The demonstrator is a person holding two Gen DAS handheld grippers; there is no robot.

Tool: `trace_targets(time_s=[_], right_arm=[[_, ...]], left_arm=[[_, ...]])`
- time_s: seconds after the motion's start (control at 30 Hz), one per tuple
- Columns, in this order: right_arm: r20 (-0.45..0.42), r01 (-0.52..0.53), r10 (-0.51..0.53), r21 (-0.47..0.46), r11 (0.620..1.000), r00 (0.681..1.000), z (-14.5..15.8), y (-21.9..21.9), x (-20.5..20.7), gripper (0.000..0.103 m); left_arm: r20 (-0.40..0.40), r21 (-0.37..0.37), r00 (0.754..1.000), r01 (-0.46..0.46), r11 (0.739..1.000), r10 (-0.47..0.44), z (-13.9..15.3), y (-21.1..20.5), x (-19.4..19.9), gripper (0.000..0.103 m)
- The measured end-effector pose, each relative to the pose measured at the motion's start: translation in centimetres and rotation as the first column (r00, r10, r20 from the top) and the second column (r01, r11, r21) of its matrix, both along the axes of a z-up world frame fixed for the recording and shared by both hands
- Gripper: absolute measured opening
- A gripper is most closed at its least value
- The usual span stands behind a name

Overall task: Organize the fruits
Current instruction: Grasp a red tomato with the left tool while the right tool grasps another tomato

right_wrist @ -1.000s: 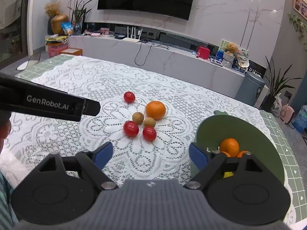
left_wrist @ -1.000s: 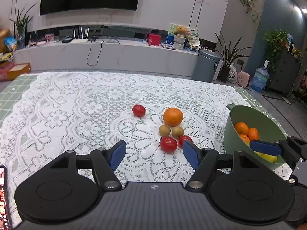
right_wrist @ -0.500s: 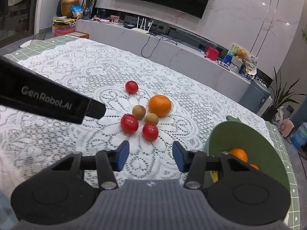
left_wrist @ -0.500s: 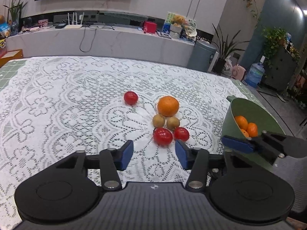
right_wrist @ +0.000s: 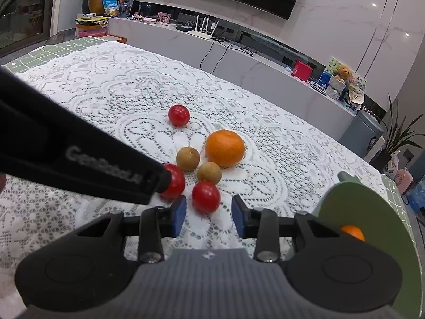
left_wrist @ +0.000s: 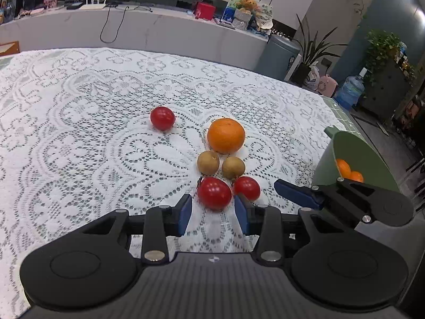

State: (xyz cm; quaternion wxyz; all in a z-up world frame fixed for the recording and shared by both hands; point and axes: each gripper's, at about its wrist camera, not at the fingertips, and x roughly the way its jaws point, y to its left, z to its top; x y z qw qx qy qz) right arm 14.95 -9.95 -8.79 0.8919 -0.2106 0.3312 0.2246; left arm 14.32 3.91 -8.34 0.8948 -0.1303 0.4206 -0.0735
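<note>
On the white lace cloth lie an orange [left_wrist: 225, 135], two small brown fruits [left_wrist: 208, 162], and three red tomatoes. My left gripper [left_wrist: 212, 212] is closing its jaws around the nearest tomato [left_wrist: 214, 193], which sits at the tips of the blue pads with small gaps either side. My right gripper [right_wrist: 208, 215] is also closing, its pads flanking the neighbouring tomato [right_wrist: 206, 196] without touching it. The third tomato [right_wrist: 179, 115] lies apart, further back. The left gripper's black finger [right_wrist: 106, 164] partly hides its tomato in the right wrist view.
A green bowl [left_wrist: 358, 151] holding oranges stands at the right edge of the table, close beside the right gripper. Past the far table edge stand a long white counter, a grey bin [left_wrist: 279, 53] and potted plants.
Both grippers have come down and forward toward the fruit cluster. Their jaws have narrowed from wide apart to just wider than a tomato. The fruit has not moved.
</note>
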Motion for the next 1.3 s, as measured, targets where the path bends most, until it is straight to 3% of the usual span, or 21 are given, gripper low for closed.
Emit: trace_targets(time_s=[0.63,0.87,1.3], right_arm=[[-0.025,0.013,-0.013,0.033,0.999,1.0,-1.3,0.3,1.7,0.022],[-0.021,0.006,-0.006,0.021,1.0,1.0,-1.3,0.5,1.5,0.021],[0.04,-0.029,0.027,0.046,0.998,0.999,1.4,-0.3,-2.6,0.021]], left_arm=[[-0.067,0.001,0.998,-0.01,1.0,0.01,-1.4,-0.6,2.8,0.043],[-0.068,0.003,0.998,-0.004,1.0,0.004,-1.4,-0.8,2.9,0.036],[-0.031,0.03,0.999,-0.031,0.999,0.031,0.8,-0.1,0.1,0.035]])
